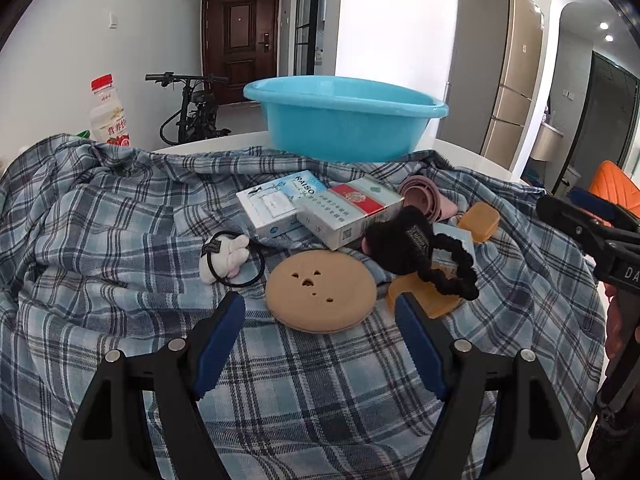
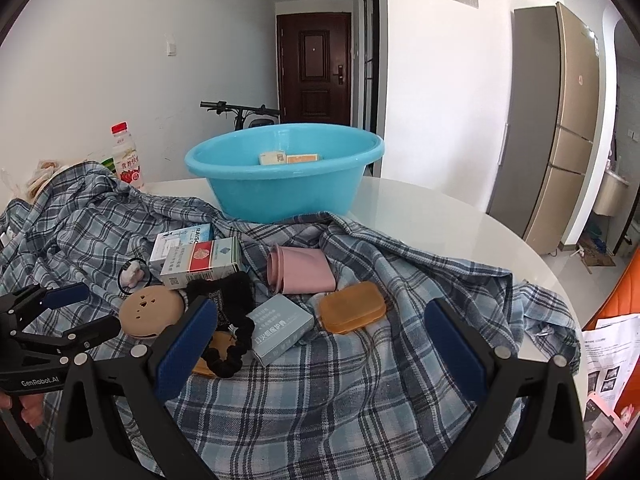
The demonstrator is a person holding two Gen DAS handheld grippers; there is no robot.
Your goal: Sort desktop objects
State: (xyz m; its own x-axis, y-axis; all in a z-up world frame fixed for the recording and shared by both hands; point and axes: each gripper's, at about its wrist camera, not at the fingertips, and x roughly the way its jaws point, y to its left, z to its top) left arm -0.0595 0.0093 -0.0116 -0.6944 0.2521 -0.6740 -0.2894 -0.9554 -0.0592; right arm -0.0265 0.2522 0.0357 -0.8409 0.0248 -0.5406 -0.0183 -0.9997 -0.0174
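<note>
Jaws wide, both grippers, left gripper (image 1: 320, 312) and right gripper (image 2: 320, 320), tilt down over the plaid cloth (image 1: 120, 220).

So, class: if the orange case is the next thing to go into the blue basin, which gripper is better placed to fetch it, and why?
Probably the right gripper: open and empty, the orange case lies just ahead between its fingers. The left gripper, also open, faces the tan disc instead.

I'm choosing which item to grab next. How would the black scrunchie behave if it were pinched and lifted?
The black scrunchie looks soft and ruffled, so it would probably squash between the pads and hang limp. It seems light, and unlikely to roll or break. It lies across a tan lid and touches the black plush piece, so lifting it may nudge those.
</note>
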